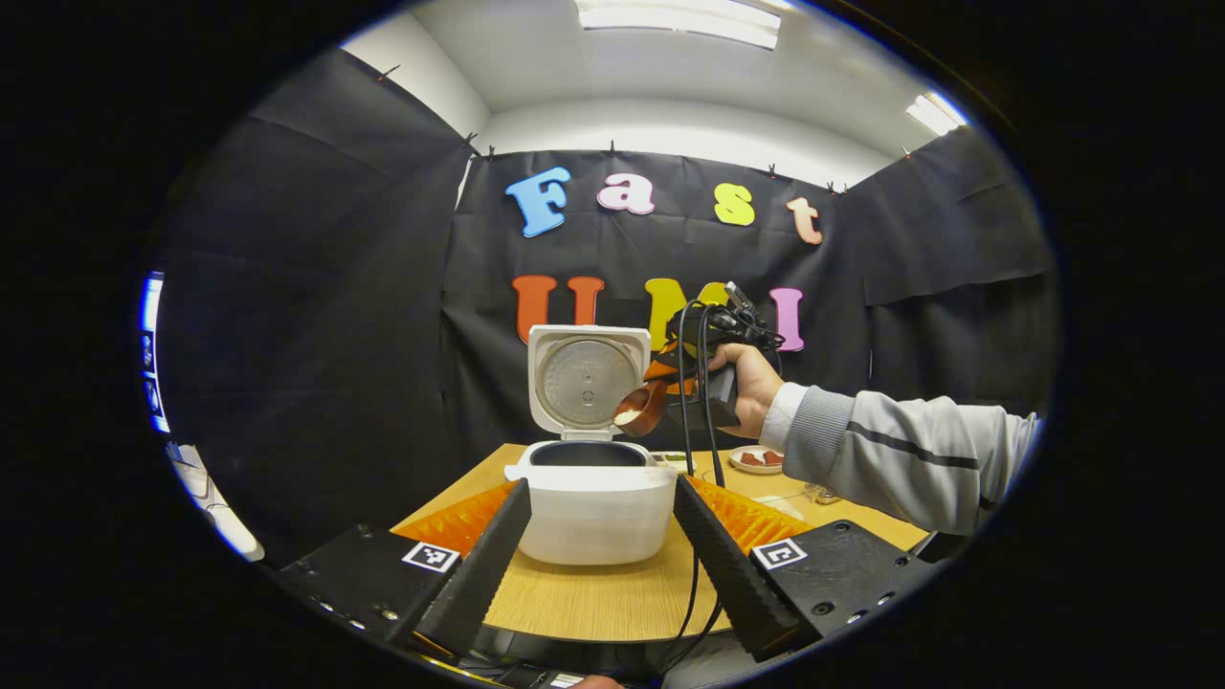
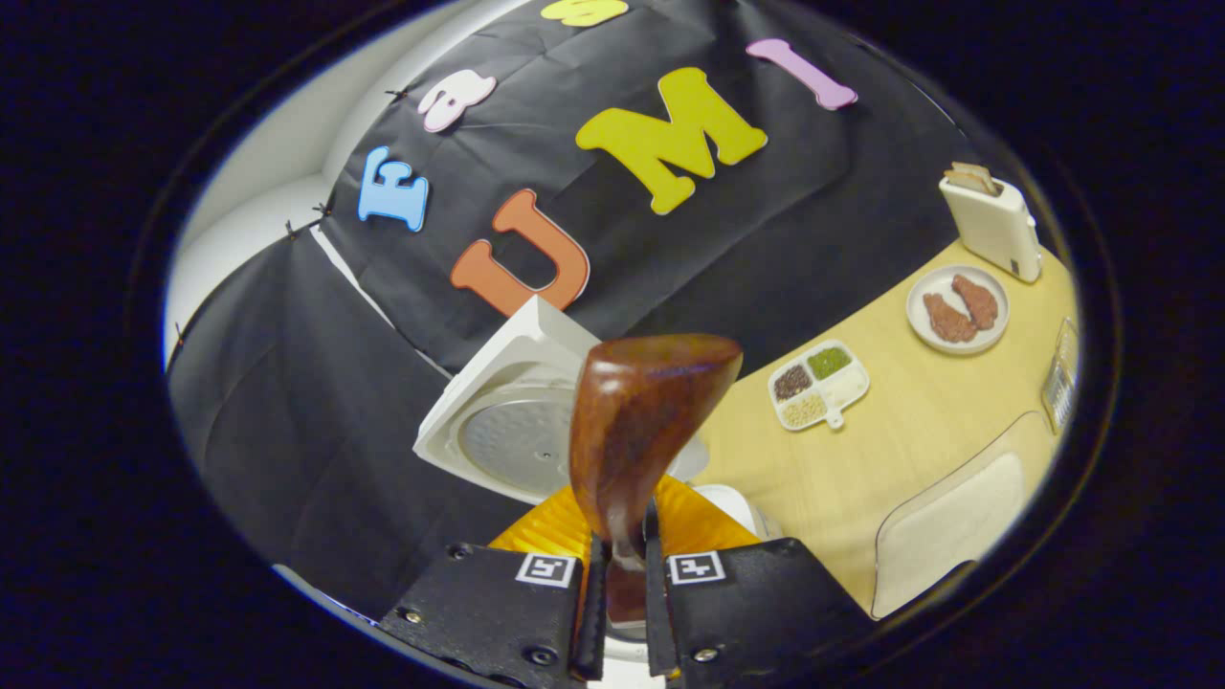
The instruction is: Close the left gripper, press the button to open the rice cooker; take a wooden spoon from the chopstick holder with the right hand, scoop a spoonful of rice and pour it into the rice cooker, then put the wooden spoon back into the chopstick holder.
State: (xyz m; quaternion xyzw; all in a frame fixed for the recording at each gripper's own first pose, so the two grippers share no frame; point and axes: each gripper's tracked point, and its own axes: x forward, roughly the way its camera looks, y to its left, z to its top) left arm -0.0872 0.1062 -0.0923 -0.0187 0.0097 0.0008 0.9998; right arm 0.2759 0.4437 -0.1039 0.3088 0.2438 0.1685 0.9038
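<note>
A white rice cooker stands on the wooden table with its lid raised upright. My left gripper is open, and its fingers frame the cooker from the near side without touching it. A hand holds my right gripper above and to the right of the open pot. It is shut on the handle of a brown wooden spoon, whose bowl carries white rice and tilts toward the pot. In the right gripper view the spoon's back rises from my right gripper, with the lid behind it.
A divided tray of grains, a plate with brown pieces, a white toaster and a clear container sit on the table. Black cables hang from the right gripper across the table front.
</note>
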